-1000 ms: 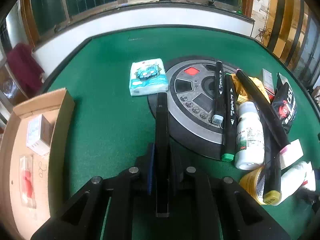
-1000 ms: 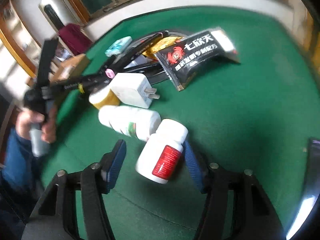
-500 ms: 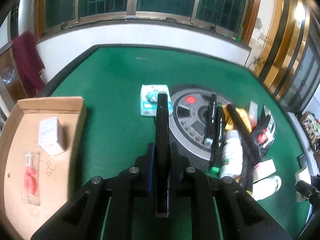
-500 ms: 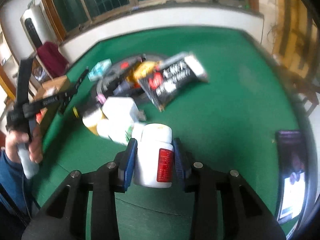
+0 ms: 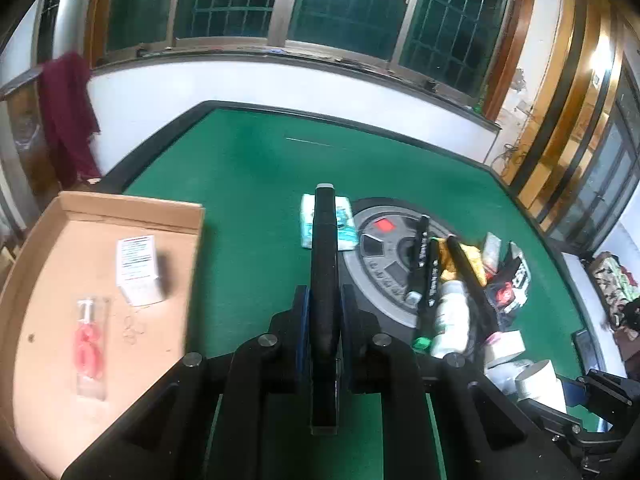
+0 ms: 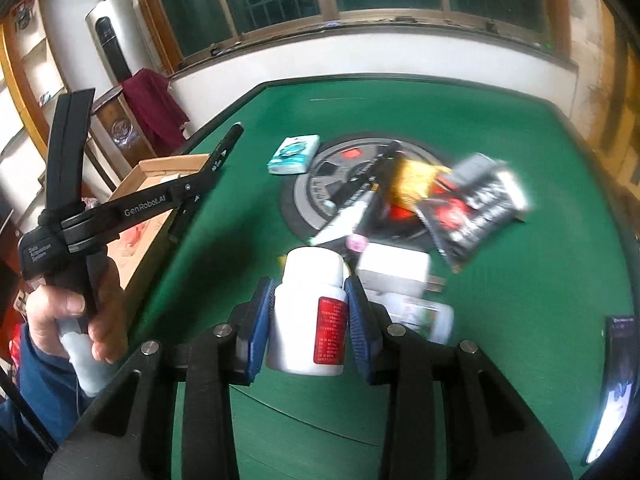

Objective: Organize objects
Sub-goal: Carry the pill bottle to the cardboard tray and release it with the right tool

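Presently the right gripper (image 6: 308,320) pinches the upright white bottle (image 6: 310,312) between its fingers, the left gripper (image 5: 324,320) clamps a black marker (image 5: 325,280), cardboard box (image 5: 120,208) lying leftward.

Both grippers are black plastic with round silver screws on their arms. The right gripper (image 6: 307,322) has blue pads (image 6: 259,322) on its two fingers. The left gripper (image 5: 324,322) has blue pads too. Seen from the right wrist, its side has white words, "GenRobot.AI". The hand (image 6: 76,322) grips a pale handle, and its sleeve (image 6: 38,384) is dark blue.
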